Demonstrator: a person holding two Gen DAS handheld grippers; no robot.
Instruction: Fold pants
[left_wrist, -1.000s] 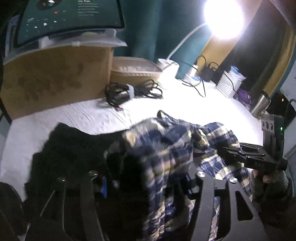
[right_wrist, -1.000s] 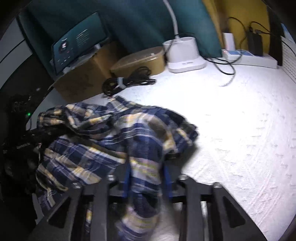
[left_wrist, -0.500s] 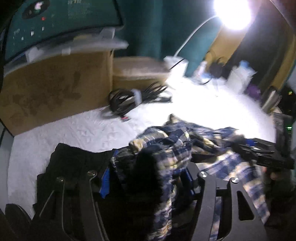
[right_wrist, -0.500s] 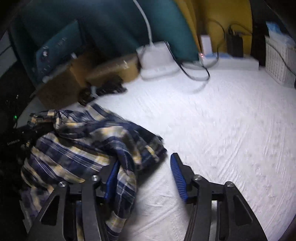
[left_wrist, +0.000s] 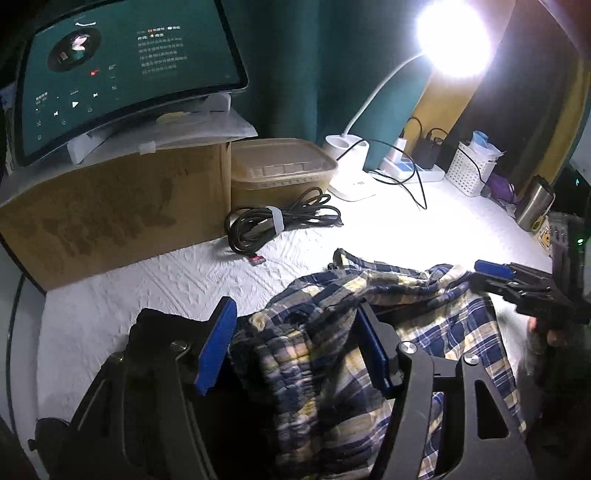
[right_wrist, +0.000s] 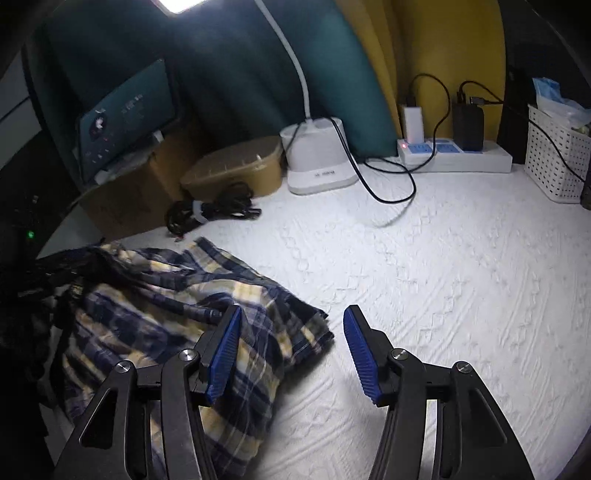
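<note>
- Plaid pants (right_wrist: 177, 314) lie bunched on the white-covered table (right_wrist: 443, 277), by its left side.
- Right tool (right_wrist: 291, 350): jaws have just been opening; a second ago clamped on cloth, now apart, nothing between, fabric dropped.
- Left tool (left_wrist: 295, 347): jaws apart, fabric loosely between, pads not pressing.
- Judgement: a fold just laid; regrasp likely next.

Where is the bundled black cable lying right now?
In the left wrist view the bundled black cable lies on the white bedspread, in front of the tan lidded container and beside the cardboard box, beyond the plaid pants.
</note>
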